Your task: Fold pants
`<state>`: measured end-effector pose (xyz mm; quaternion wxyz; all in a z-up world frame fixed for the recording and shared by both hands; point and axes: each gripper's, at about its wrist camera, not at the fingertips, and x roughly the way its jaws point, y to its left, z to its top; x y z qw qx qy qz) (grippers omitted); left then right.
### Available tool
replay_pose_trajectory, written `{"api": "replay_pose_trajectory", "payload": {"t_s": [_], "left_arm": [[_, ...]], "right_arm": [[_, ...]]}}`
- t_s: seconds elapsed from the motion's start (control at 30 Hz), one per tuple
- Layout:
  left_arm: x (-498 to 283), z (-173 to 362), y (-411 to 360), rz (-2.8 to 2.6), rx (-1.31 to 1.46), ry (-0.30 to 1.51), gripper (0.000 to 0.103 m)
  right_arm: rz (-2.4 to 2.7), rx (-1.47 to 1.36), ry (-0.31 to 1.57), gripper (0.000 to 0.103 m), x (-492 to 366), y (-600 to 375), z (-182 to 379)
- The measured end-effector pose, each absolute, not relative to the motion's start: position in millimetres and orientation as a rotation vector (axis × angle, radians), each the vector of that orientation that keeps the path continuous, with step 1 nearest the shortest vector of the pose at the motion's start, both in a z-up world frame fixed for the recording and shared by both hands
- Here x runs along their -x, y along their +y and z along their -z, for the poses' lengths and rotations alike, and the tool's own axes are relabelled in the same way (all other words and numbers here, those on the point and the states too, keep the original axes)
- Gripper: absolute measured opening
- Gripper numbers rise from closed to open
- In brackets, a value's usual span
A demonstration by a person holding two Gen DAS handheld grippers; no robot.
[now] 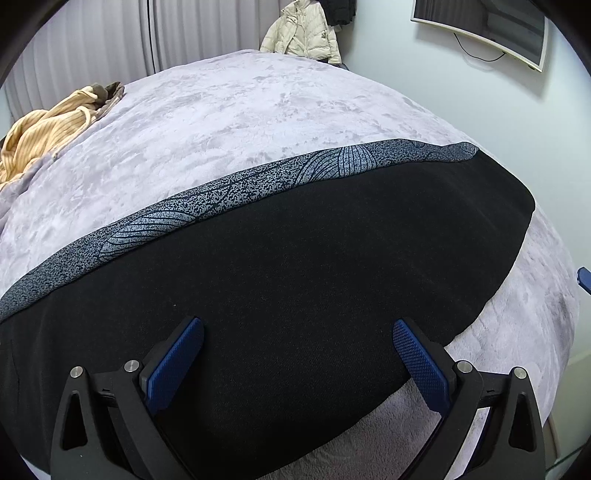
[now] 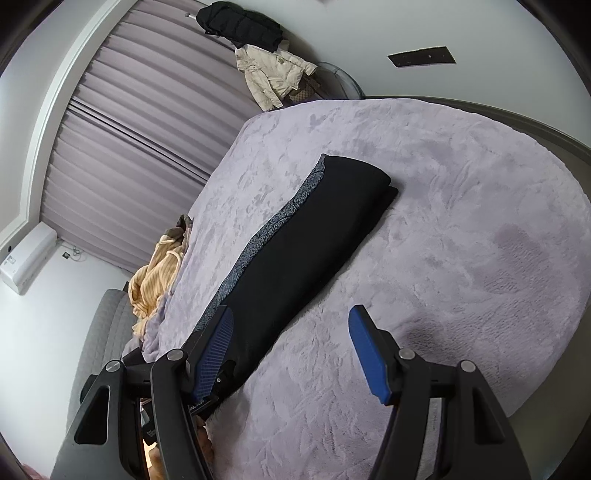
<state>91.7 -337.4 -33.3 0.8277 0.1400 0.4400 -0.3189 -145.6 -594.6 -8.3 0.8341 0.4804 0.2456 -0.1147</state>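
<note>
The black pants [image 1: 295, 266] lie flat and long on the lilac bedspread [image 1: 229, 110], folded lengthwise, with a grey speckled patterned layer [image 1: 236, 195] showing along the far edge. My left gripper [image 1: 297, 332] is open and empty, low over the near edge of the pants. In the right wrist view the pants [image 2: 306, 240] run diagonally away, their far end squared off. My right gripper [image 2: 291, 325] is open and empty above the bedspread [image 2: 461, 240], just right of the pants' near end. A blue tip of the right gripper [image 1: 584, 278] shows at the left view's right edge.
A yellow striped garment [image 1: 40, 136] is heaped at the bed's left edge, also in the right wrist view [image 2: 155, 280]. A cream jacket [image 1: 303, 33] hangs at the far wall beside curtains [image 2: 129, 147]. A monitor [image 1: 484, 26] is on the wall.
</note>
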Motion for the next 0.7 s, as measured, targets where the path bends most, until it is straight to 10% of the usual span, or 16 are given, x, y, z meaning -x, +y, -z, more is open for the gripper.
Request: {"api": "replay_pose_trajectory", "payload": {"t_s": [0.7], "left_arm": [[-99,2,-324,0.627,-0.304,0.947,0.103]], "right_arm": [[0.206,-1.122,0.492,0.069,139,-610,39]]}}
